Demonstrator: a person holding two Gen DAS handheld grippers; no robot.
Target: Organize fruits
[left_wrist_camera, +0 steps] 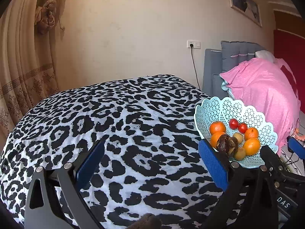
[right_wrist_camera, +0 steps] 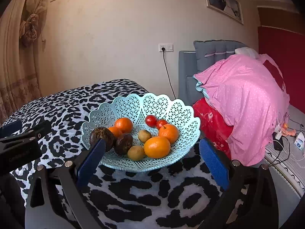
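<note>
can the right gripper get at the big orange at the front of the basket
Probably yes. The right gripper is open and empty, facing the basket. The orange lies near the front rim with nothing above it; only the low rim stands between.

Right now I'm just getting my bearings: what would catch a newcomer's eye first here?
The pale blue lattice fruit basket, sitting on the black-and-white leopard-print cloth, filled with oranges, two small red fruits and dark brown wrinkled ones. Behind it to the right, a pink dotted blanket lies heaped on a grey sofa.
</note>
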